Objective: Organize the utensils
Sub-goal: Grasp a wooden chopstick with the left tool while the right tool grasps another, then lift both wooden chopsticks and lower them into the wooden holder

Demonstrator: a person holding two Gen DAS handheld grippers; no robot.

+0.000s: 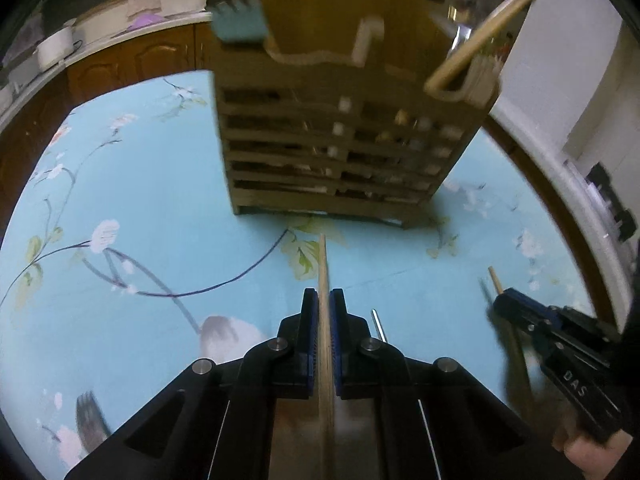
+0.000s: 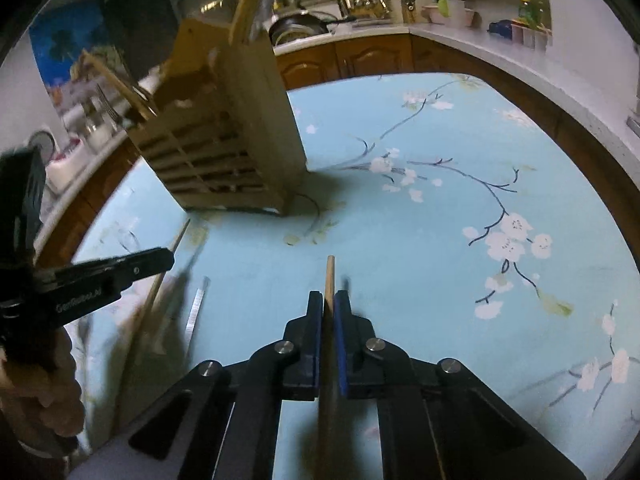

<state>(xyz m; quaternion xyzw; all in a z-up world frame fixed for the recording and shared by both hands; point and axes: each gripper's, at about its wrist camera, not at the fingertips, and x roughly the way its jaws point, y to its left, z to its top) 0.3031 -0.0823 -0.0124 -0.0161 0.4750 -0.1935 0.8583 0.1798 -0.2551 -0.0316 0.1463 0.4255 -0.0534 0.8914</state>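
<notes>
My left gripper point(image 1: 324, 296) is shut on a wooden chopstick point(image 1: 323, 264) that points toward the slatted wooden utensil holder point(image 1: 332, 152) on the blue floral tablecloth. My right gripper point(image 2: 328, 298) is shut on another wooden chopstick point(image 2: 330, 276), held above the cloth in front of the holder point(image 2: 224, 148). The right gripper also shows at the right edge of the left wrist view point(image 1: 500, 300), and the left gripper at the left of the right wrist view point(image 2: 160, 260). The holder has wooden utensils standing in it point(image 1: 480, 40), and forks point(image 2: 108, 108).
A metal utensil handle point(image 2: 198, 308) lies on the cloth between the grippers, also in the left wrist view point(image 1: 378, 326). Kitchen counters with wooden cabinets point(image 2: 360, 56) and dishes ring the table. A dark blurred shape point(image 1: 92, 416) lies at the lower left.
</notes>
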